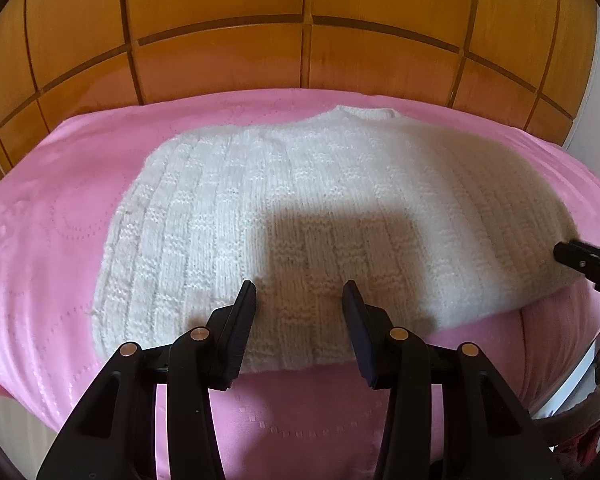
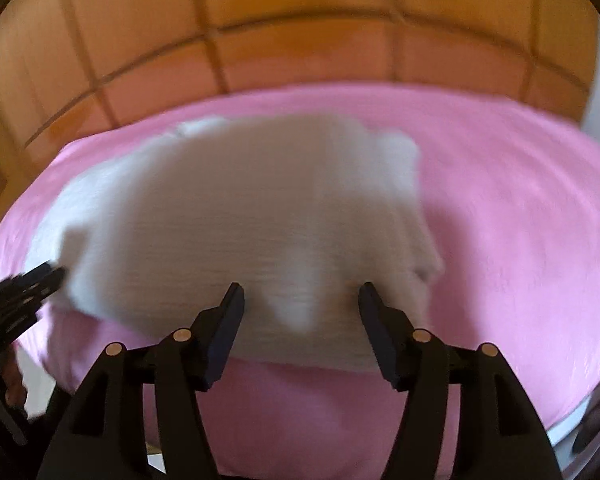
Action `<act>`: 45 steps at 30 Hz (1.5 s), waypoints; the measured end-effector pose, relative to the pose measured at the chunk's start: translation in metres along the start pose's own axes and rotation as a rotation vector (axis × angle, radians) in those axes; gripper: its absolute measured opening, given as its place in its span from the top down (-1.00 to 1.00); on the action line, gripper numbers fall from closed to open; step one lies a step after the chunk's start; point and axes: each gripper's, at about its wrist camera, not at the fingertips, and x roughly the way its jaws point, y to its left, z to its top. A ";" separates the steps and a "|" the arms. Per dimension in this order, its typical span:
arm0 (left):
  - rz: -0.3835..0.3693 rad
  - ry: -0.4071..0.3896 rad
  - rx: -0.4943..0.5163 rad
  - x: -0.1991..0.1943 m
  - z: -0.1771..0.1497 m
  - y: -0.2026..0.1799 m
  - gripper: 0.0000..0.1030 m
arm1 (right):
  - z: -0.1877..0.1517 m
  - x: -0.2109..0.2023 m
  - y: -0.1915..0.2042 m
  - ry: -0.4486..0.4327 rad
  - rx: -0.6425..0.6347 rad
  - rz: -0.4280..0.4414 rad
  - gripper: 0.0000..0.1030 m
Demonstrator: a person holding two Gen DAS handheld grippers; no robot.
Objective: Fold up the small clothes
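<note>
**Hovering over a folded white knit on a pink bedspread**

Filling the background, a wall of orange-brown wooden panels rises behind the bed, divided by dark grooves into rectangles. Below it spreads the pink bedspread, quilted with faint stitched circles and dashes, covering the whole working surface. On the bedspread, roughly central and reaching close to its near edge, lies the white knitted sweater, flat, its neckline at the far side and its ribbed basket-weave pattern running towards me; no sleeves show at its sides. A rectangular shadow falls across its near half.

My left gripper hangs above the near hem of the sweater, jaws parted to a moderate gap with only knit fabric seen beyond them; the pads clamp nothing. My right gripper is likewise poised over the near hem, further along to the right, jaws somewhat wider apart and empty; its view is smeared by motion blur, so fine detail of the knit is lost there. Each gripper's black tip appears at the edge of the other's view, beside the sweater's side margins.
</note>
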 end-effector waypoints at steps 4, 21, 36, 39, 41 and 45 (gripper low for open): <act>0.010 -0.001 0.010 0.000 0.000 -0.001 0.14 | -0.003 0.008 -0.020 -0.006 0.068 0.072 -0.12; -0.009 -0.004 -0.191 -0.009 -0.002 0.061 0.14 | 0.012 0.003 -0.090 -0.018 0.407 0.246 -0.61; -0.144 0.034 -0.276 0.003 0.000 0.095 0.14 | 0.059 -0.013 -0.031 -0.006 0.298 0.380 0.66; -0.224 0.035 -0.349 -0.001 0.001 0.111 0.14 | 0.083 -0.042 0.008 -0.070 0.210 0.439 0.67; -0.255 0.028 -0.398 -0.005 0.002 0.124 0.14 | 0.099 -0.052 0.041 -0.095 0.145 0.490 0.68; -0.247 0.002 -0.447 -0.016 0.001 0.148 0.14 | 0.121 -0.051 0.115 -0.091 0.027 0.578 0.69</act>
